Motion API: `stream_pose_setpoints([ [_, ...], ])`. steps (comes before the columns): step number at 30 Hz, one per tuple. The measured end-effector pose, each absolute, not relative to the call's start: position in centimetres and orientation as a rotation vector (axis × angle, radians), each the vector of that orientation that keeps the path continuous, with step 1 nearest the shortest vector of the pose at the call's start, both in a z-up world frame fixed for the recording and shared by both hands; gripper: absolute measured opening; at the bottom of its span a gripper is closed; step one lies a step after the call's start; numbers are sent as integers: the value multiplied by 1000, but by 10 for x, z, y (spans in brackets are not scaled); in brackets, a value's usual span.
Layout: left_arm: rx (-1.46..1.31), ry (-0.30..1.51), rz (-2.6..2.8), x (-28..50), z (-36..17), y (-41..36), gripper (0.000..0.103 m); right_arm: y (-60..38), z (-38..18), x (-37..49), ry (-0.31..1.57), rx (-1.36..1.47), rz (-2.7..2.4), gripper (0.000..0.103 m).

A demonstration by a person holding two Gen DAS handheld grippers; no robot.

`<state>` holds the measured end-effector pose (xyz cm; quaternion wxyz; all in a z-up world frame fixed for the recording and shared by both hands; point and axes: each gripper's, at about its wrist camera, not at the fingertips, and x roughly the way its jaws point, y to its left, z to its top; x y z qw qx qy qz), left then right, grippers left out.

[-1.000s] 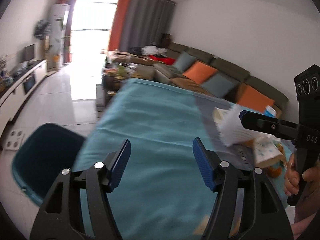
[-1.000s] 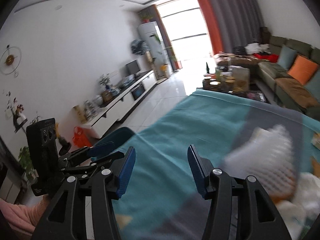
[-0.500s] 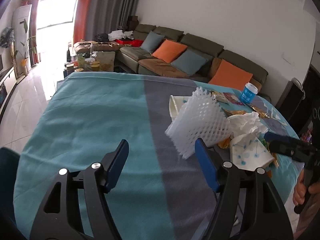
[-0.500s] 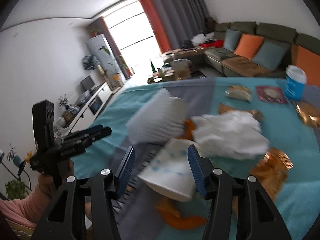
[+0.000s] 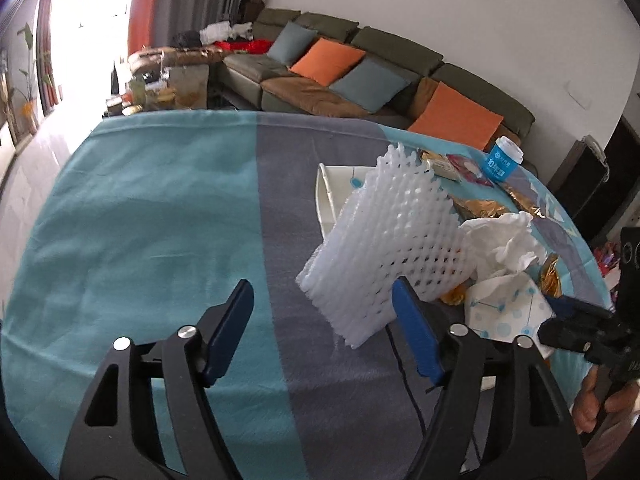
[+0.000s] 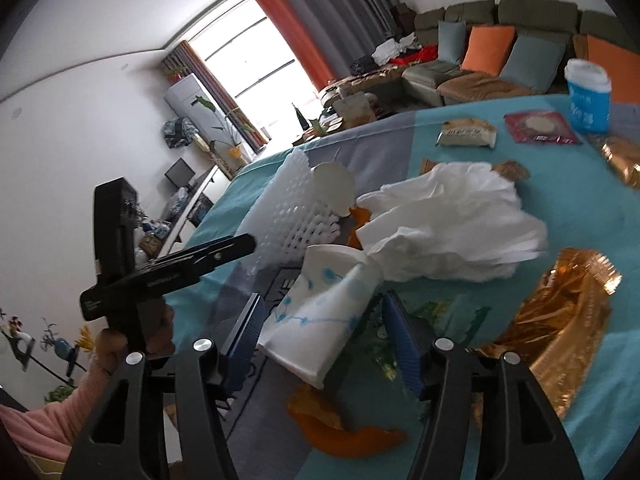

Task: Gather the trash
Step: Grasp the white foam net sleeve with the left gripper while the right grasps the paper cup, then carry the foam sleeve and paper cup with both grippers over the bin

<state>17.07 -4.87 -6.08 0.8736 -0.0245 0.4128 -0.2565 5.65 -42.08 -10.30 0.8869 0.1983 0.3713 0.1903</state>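
Both grippers hover over the trash heap on the table, jaws apart, nothing clamped.

The left gripper [image 5: 322,328] gapes, its jaws just narrowing, foam net [image 5: 384,248] ahead of its right finger. The right gripper [image 6: 320,344] straddles a crushed paper cup [image 6: 320,316] without pressing it. Tissue [image 6: 452,224] hides part of the peel [image 6: 340,428]; a white cup [image 5: 332,192] sits half behind the net. The blue tub [image 6: 588,96] carries writing too blurred to read.
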Motion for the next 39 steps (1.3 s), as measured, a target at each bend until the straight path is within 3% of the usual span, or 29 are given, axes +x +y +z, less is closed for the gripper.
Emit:
stream_pose_setpoints([
  [2,-75,879,-556,176,-64,-50,57,-420,-104,57,771,413,404,50],
  [4,-93,892,-582,180,-67,-51,39,-419,-104,57,772,418,419,43],
  [9,-103,890,-611,174,-68,-51,16,-421,-104,55,770,425,437,29],
  [18,-149,808,-613,147,-49,-29,12,-410,-93,55,729,394,478,20],
  [39,-280,684,-385,69,-17,103,12,-363,-79,72,687,371,619,20],
])
